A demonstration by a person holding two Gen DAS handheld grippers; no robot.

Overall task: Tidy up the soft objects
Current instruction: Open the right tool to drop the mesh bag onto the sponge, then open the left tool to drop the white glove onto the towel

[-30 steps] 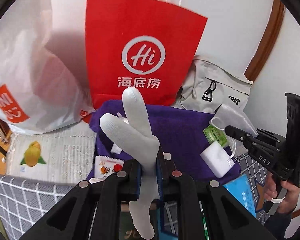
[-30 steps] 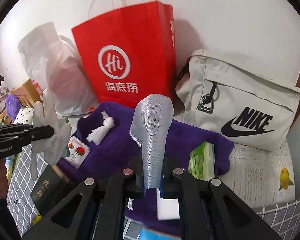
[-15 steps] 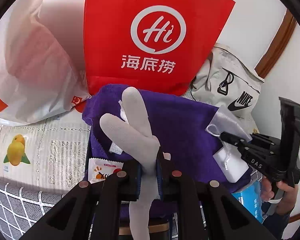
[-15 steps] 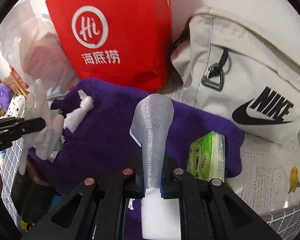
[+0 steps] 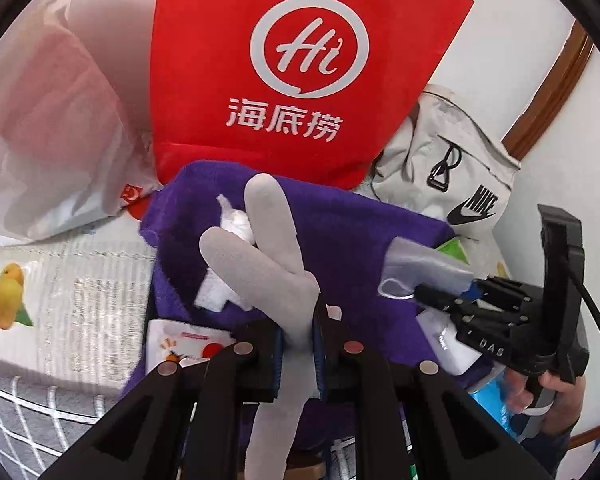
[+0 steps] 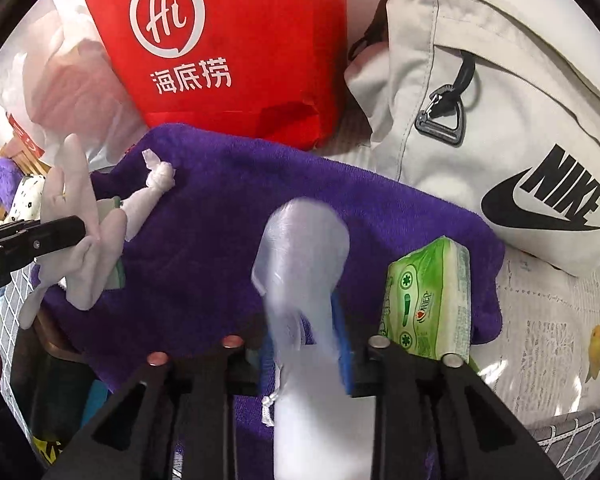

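My left gripper [image 5: 298,340] is shut on a grey-white glove [image 5: 268,248] and holds it above a purple towel [image 5: 352,236]. The glove also shows at the left of the right wrist view [image 6: 80,236]. My right gripper [image 6: 304,344] has its jaws parted around a pale mesh pouch [image 6: 300,256], which looks blurred and loose between the blue pads. The right gripper shows in the left wrist view [image 5: 432,294] low over the towel's right side. A knotted white cloth [image 6: 156,184] lies on the towel [image 6: 228,216].
A red paper bag [image 5: 300,64] stands behind the towel, a white plastic bag [image 5: 48,120] to its left, a beige Nike bag [image 6: 500,112] to its right. A green tissue pack [image 6: 428,300], a white block [image 5: 448,340] and a snack packet [image 5: 180,340] lie on the towel.
Both grippers moved forward and down toward the towel. The right jaws have parted and the mesh pouch is slipping, blurred. The left still holds the glove.
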